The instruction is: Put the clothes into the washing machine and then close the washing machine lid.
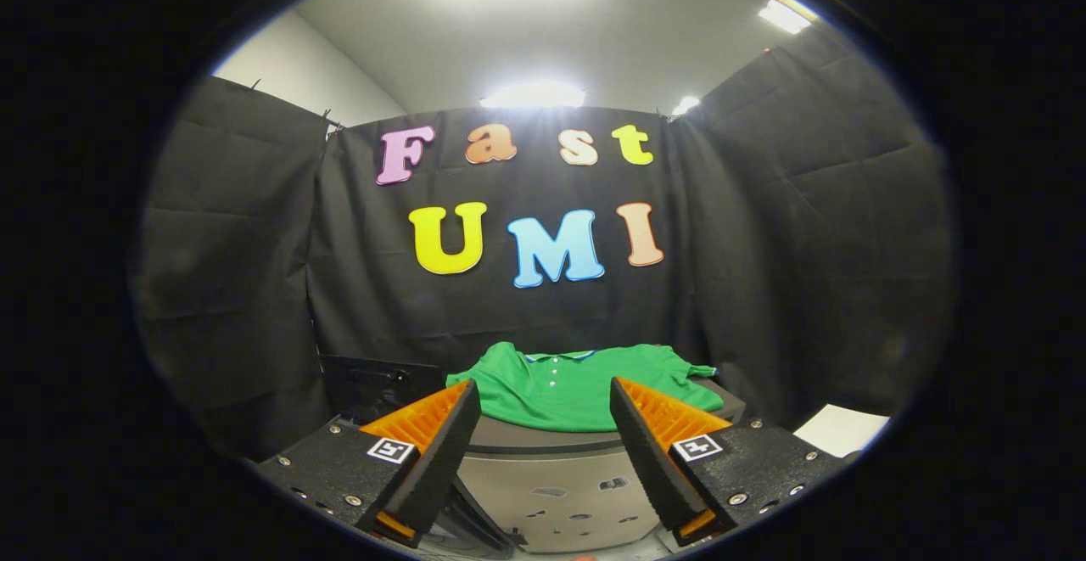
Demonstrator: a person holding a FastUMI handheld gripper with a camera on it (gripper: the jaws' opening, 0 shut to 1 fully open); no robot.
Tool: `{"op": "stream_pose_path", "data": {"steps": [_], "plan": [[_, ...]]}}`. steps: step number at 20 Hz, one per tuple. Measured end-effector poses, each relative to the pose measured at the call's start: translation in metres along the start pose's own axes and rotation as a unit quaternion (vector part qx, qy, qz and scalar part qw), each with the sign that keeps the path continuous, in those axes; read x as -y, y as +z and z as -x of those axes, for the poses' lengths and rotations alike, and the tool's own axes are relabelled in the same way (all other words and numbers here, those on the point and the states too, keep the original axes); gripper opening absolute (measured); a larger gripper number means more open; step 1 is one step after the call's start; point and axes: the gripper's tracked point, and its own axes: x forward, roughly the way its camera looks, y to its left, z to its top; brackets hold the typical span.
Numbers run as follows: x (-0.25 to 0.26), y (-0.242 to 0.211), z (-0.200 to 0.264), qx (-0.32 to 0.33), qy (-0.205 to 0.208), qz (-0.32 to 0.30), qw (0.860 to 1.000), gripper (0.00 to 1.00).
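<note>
A green polo shirt [570,387] with a buttoned collar lies spread flat on top of the grey washing machine [551,469], just beyond my fingers. My gripper [543,395] is open, with nothing between the two fingers [441,451]. The shirt's front hem shows in the gap between the fingertips. The machine's rounded grey front panel sits below the shirt, between the finger bases. Whether its lid is up or down I cannot tell, since the shirt covers the top.
Black cloth walls close the booth behind and on both sides. A dark boxy object [373,383] stands left of the machine, against the wall. A white flat surface [840,429] shows low on the right.
</note>
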Motion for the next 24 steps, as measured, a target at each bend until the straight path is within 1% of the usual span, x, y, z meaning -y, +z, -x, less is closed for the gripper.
{"op": "stream_pose_path", "data": {"steps": [4, 7, 10, 13, 17, 21, 24], "plan": [[0.005, 0.001, -0.037, -0.023, 0.015, 0.015, 1.000, 0.95], [0.005, 0.003, -0.061, -0.038, 0.033, 0.015, 0.999, 0.95], [0.008, 0.008, -0.084, -0.052, 0.040, 0.010, 0.998, 0.95], [0.016, 0.007, -0.107, -0.075, 0.041, 0.006, 0.996, 0.95], [0.027, 0.006, -0.136, -0.102, 0.032, 0.006, 0.994, 0.95], [0.027, -0.004, -0.168, -0.133, 0.042, 0.006, 0.990, 0.95], [0.026, -0.015, -0.192, -0.164, 0.051, -0.010, 0.985, 0.95]]}}
